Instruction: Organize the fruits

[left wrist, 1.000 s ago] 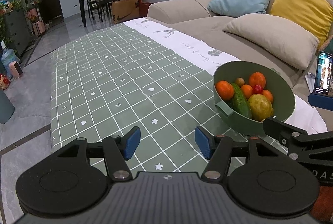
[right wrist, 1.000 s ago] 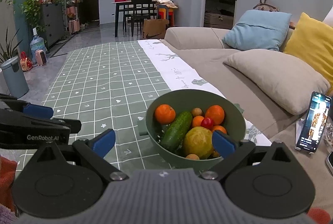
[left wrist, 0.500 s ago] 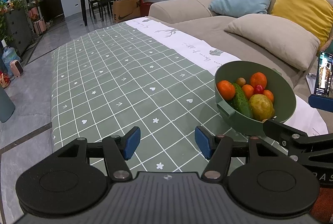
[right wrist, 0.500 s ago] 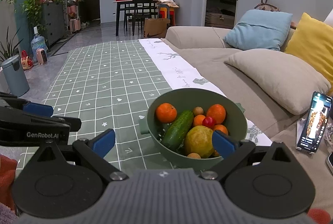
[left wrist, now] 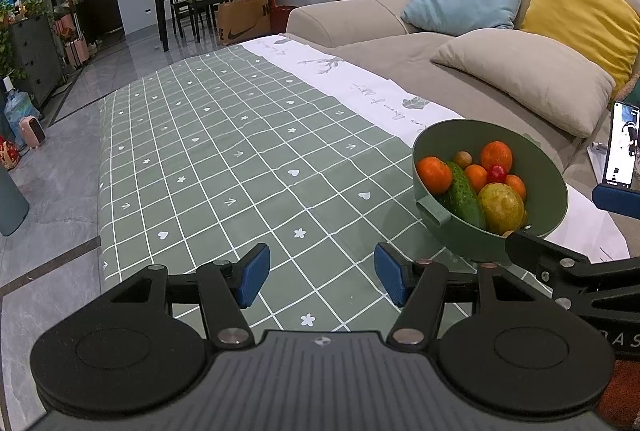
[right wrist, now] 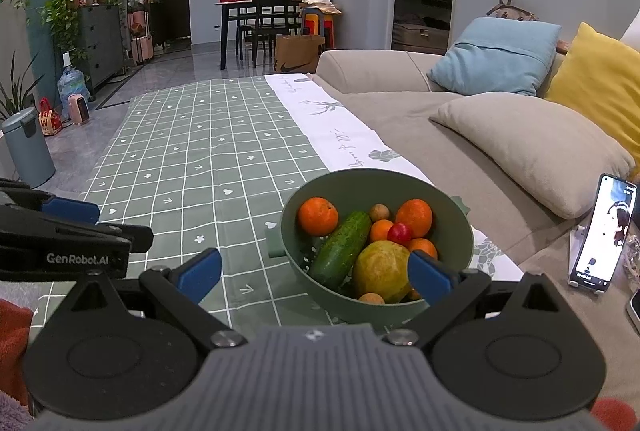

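Observation:
A green bowl [right wrist: 460, 227] stands on the checked green tablecloth [right wrist: 208, 159] near its right edge. It holds a cucumber [right wrist: 340, 249], a yellow-green mango [right wrist: 380, 269], several oranges [right wrist: 318, 215], a small red fruit [right wrist: 399, 233] and small brown fruits. The bowl also shows in the left wrist view [left wrist: 552, 191]. My right gripper [right wrist: 314, 273] is open and empty just in front of the bowl. My left gripper [left wrist: 322, 281] is open and empty over the cloth, left of the bowl.
A beige sofa [right wrist: 460, 135] with beige, blue and yellow cushions runs along the right. A lit phone [right wrist: 602, 233] stands propped right of the bowl. A bin [right wrist: 26, 147] and a dining table [right wrist: 260, 15] stand beyond.
Both grippers have eased slightly forward toward the bowl. Their jaws have stayed open.

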